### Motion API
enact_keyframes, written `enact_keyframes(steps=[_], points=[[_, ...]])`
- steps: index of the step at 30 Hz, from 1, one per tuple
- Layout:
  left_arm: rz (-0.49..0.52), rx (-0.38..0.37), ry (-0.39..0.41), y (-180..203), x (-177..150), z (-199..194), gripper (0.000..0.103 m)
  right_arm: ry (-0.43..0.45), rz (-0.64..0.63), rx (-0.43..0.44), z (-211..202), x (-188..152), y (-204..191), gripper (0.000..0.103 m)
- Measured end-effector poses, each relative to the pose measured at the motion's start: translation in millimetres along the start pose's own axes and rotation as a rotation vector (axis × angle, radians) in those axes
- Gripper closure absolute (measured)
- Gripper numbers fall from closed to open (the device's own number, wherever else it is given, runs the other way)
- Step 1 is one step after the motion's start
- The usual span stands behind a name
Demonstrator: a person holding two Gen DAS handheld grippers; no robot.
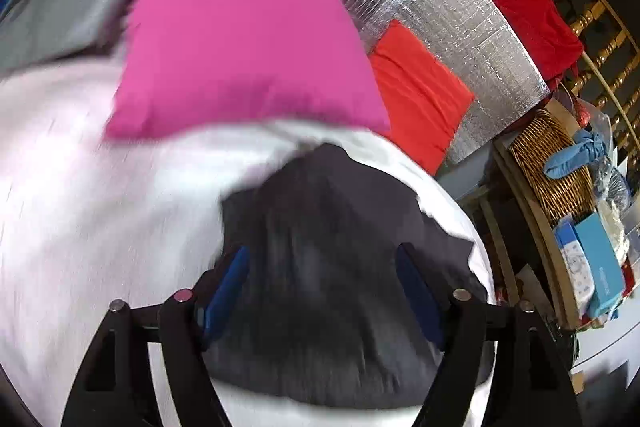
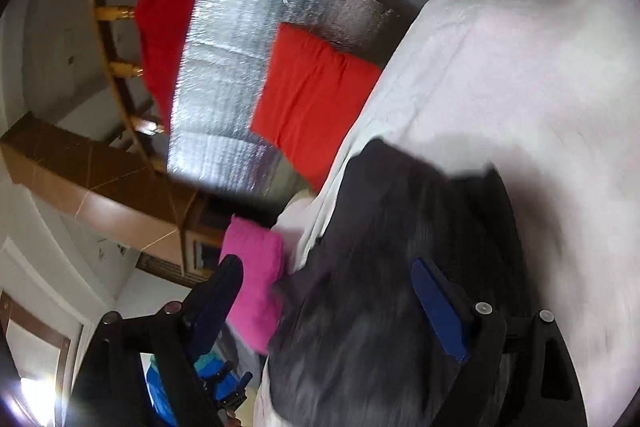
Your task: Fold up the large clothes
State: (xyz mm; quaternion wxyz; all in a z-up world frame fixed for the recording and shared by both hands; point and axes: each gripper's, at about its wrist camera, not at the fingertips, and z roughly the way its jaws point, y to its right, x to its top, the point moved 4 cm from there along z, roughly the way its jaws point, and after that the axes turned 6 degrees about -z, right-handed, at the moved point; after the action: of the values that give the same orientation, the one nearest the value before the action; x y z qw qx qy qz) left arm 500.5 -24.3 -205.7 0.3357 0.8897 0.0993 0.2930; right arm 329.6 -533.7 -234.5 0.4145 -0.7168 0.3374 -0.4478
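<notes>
Motion blur smears the dark garment [image 1: 336,267] and the white sheet [image 1: 100,207] around it in both wrist views, garment's near end cut off below the left gripper [image 1: 322,269] and right gripper [image 2: 326,297], contact with fingers unclear, print on boxes [image 1: 592,267] right of garment unreadable.

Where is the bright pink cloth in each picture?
Left wrist view: the pink cloth fills the upper middle, lying on the white sheet.
Right wrist view: the pink cloth is small, at lower left, by the sheet's edge.
Shared landmark: the orange-red cloth on the silver foil mat.
</notes>
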Motion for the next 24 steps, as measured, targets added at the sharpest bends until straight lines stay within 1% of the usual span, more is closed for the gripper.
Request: enact_keyframes(steps=[1,4,6,7,9,11,12,15,16,18,21,22,23,24], points=[[-0.028,0.002,-0.016,-3.2,-15.3,-4.5,0.025,0.006,-0.001,-0.015,-13.0,-15.6,-4.4,0.014],[-0.149,0.019,-0.084,-19.3,-62.3,-7.6,0.025,-0.003,0.032,-0.049,-32.0,-51.4,-4.8,0.014],[-0.172,0.024,-0.107,-26.0,-81.1,0.7,0.025,-0.019,0.04,-0.08,-37.9,-72.6,-2.2,0.014],[-0.179,0.045,-0.11,-30.2,-86.7,5.4,0.025,-0.027,0.05,-0.108,-39.7,-85.0,3.7,0.014],[-0.215,0.052,-0.093,-37.3,-88.0,10.1,0.025,-0.045,0.093,-0.137,-34.8,-94.1,16.4,0.014],[-0.282,0.041,-0.062,-49.2,-82.8,16.6,0.025,-0.059,0.125,-0.187,-29.4,-97.2,31.3,0.014],[-0.311,0.037,-0.045,-54.3,-79.1,18.9,0.025,-0.048,0.14,-0.199,-25.7,-94.1,38.8,0.014],[-0.375,0.017,-0.008,-64.7,-64.4,31.6,0.025,-0.001,0.168,-0.185,-17.3,-81.2,52.6,0.014],[-0.395,0.014,-0.005,-68.6,-59.1,33.9,0.025,0.0,0.175,-0.214,-9.0,-75.3,60.7,0.014],[-0.428,0.004,-0.01,-75.0,-53.4,46.6,0.025,0.015,0.189,-0.237,2.9,-70.7,70.0,0.015],[-0.442,-0.015,0.015,-71.4,-46.1,58.2,0.025,0.05,0.116,-0.269,21.4,-58.7,66.0,0.017],[-0.436,-0.021,0.014,-71.3,-44.3,60.5,0.025,0.054,0.097,-0.294,26.5,-57.3,66.9,0.025],[-0.432,-0.026,0.017,-73.1,-41.0,63.3,0.025,0.049,0.069,-0.334,32.4,-55.1,68.8,0.046],[-0.439,-0.028,0.033,-74.8,-39.5,64.3,0.036,0.043,0.047,-0.349,35.5,-54.2,69.4,0.05]])
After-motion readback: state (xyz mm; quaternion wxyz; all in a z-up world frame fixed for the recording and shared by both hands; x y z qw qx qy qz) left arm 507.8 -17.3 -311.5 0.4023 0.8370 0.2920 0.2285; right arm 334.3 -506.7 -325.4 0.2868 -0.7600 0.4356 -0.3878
